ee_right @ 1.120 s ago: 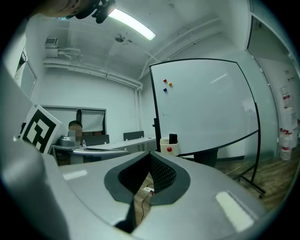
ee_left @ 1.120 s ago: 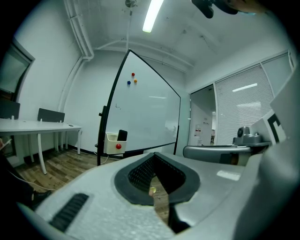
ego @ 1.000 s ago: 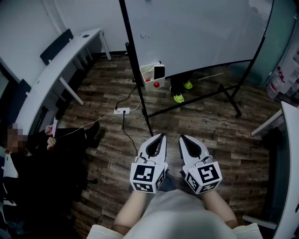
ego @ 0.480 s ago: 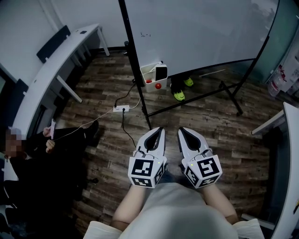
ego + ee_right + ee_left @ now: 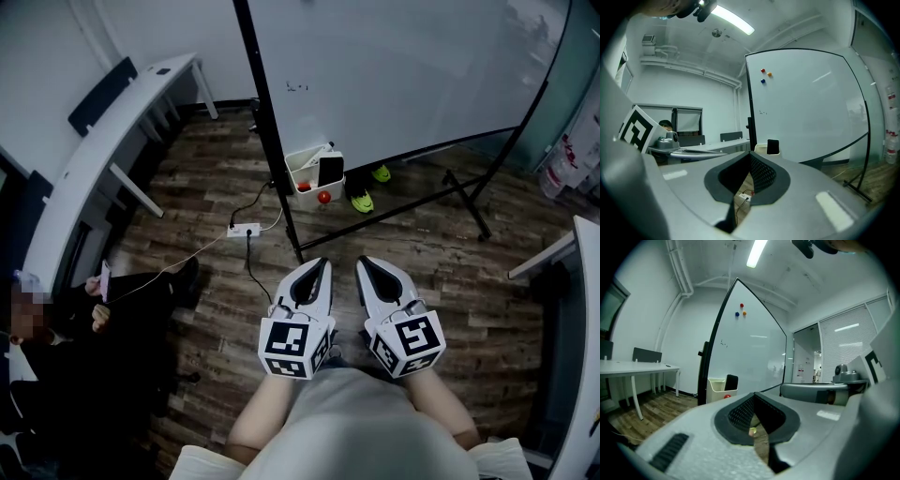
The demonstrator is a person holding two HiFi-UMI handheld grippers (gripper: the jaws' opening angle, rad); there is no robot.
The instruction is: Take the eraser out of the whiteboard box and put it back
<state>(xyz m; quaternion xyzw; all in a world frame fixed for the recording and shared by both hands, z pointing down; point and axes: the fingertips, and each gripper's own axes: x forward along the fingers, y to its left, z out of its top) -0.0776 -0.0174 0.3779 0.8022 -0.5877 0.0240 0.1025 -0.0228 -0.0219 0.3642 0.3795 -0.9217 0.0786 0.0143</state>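
The white whiteboard box hangs low on the whiteboard's black post, with the black eraser standing upright in it. Both show small and far ahead in the left gripper view, box and eraser, and in the right gripper view, box and eraser. My left gripper and right gripper are held side by side close to my body, well short of the box. Each has its jaws together with nothing between them.
The whiteboard stands on a black frame with floor legs. A power strip with cables lies on the wood floor. A seated person is at the left beside a long white desk. A red ball and green shoes are under the board.
Both grippers have come forward together toward the whiteboard, so the box and eraser sit lower and nearer in the head view. The jaws have stayed together.
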